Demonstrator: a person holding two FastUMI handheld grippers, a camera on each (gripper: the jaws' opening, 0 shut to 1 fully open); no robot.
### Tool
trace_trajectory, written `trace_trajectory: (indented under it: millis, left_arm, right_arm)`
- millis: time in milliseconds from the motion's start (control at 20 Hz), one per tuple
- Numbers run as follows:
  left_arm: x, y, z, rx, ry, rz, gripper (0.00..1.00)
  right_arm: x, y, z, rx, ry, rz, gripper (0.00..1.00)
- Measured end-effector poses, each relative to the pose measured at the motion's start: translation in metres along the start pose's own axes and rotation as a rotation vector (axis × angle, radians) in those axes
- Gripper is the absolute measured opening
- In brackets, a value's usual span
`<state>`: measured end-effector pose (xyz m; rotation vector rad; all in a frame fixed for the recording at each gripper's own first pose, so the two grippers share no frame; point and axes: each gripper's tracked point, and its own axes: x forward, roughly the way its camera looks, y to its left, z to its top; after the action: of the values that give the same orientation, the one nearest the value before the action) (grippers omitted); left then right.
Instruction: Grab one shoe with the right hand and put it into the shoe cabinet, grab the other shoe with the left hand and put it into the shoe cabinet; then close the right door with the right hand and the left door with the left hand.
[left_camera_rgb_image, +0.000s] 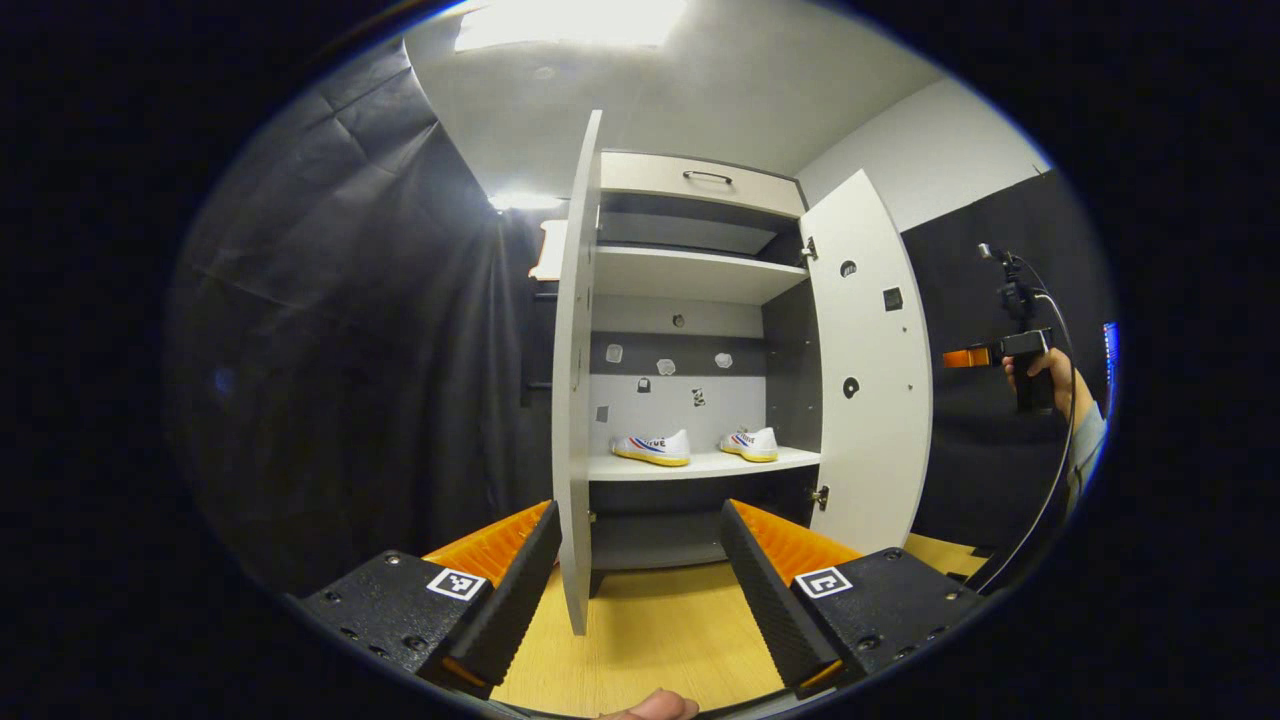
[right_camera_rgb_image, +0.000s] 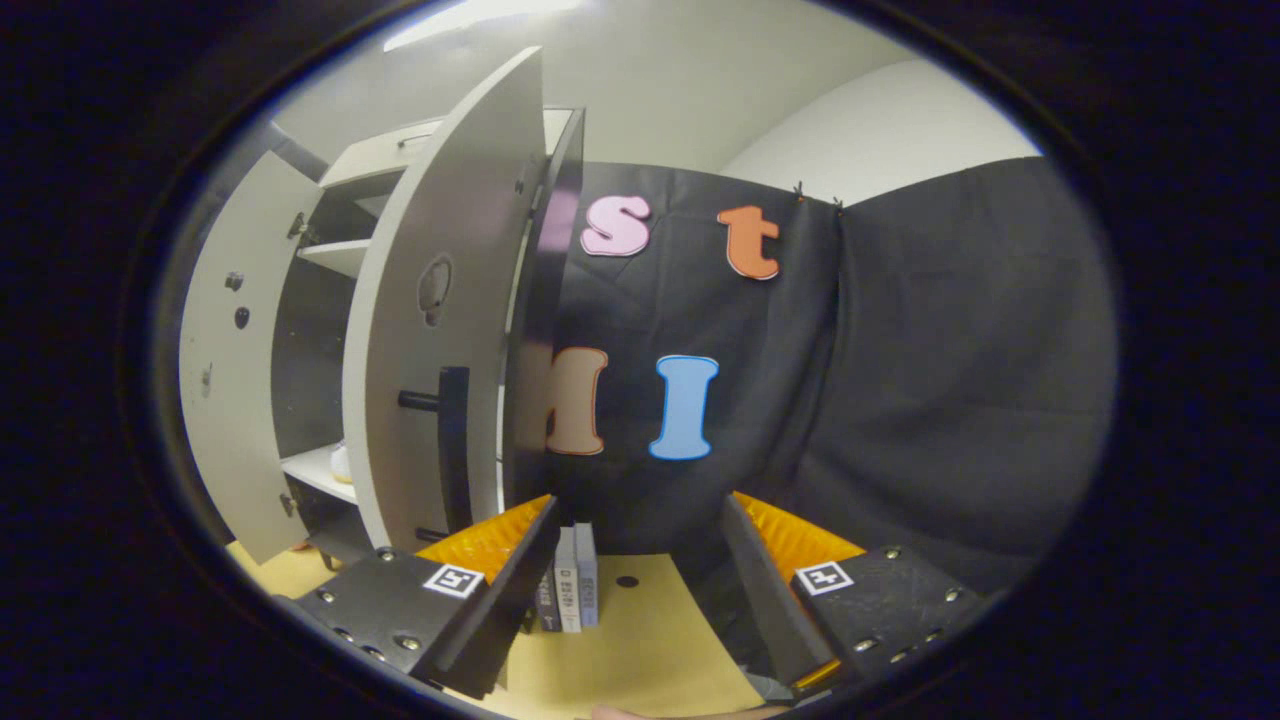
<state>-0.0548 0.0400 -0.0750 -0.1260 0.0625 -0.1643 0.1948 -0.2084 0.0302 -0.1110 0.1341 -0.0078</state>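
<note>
The shoe cabinet (left_camera_rgb_image: 700, 275) stands with both doors swung out. Two white shoes sit on its lower shelf: one at the left (left_camera_rgb_image: 652, 447), one at the right (left_camera_rgb_image: 752, 443). In the left gripper view the left door (left_camera_rgb_image: 575, 400) is seen edge-on, its bottom corner between my left gripper's (left_camera_rgb_image: 640, 600) open fingers, close to the left finger. The right door (left_camera_rgb_image: 870, 380) stands ajar; beyond it a hand holds my right gripper (left_camera_rgb_image: 965, 357). In the right gripper view my right gripper (right_camera_rgb_image: 640, 590) is open and empty, facing the right door's outer face (right_camera_rgb_image: 430, 350) and its dark handle (right_camera_rgb_image: 455, 440).
The floor (left_camera_rgb_image: 650, 630) is light wood. Black cloth walls close in on both sides. A few thin grey blocks (right_camera_rgb_image: 570, 590) stand on the floor by the cabinet's right side. A cable (left_camera_rgb_image: 1050, 480) hangs from the right gripper. An upper shelf (left_camera_rgb_image: 690, 272) and a drawer (left_camera_rgb_image: 705, 180) sit above.
</note>
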Motion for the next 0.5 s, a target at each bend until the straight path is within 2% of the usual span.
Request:
trace_trajectory:
  millis: [150, 250, 300, 400, 450, 500]
  left_arm:
    - [0.000, 0.003, -0.005, 0.000, 0.008, -0.001, 0.97]
    - [-0.001, 0.004, -0.008, -0.001, 0.011, -0.005, 0.96]
    - [-0.001, 0.005, -0.008, -0.005, 0.010, -0.006, 0.96]
    - [-0.001, 0.008, -0.009, -0.012, 0.008, -0.001, 0.96]
    - [-0.001, 0.010, -0.010, -0.013, 0.007, 0.003, 0.97]
    - [-0.001, 0.012, -0.010, -0.013, 0.006, 0.008, 0.97]
  right_arm:
    - [0.016, 0.038, 0.000, -0.009, 0.010, 0.040, 0.98]
    - [0.020, 0.053, -0.006, -0.044, 0.021, 0.038, 0.98]
    - [0.019, 0.054, -0.006, -0.060, 0.015, 0.024, 0.98]
    - [0.019, 0.053, -0.003, -0.061, 0.009, -0.002, 0.92]
    - [0.017, 0.058, -0.006, -0.041, 0.019, -0.005, 0.94]
    - [0.017, 0.061, -0.007, -0.028, 0.025, -0.020, 0.90]
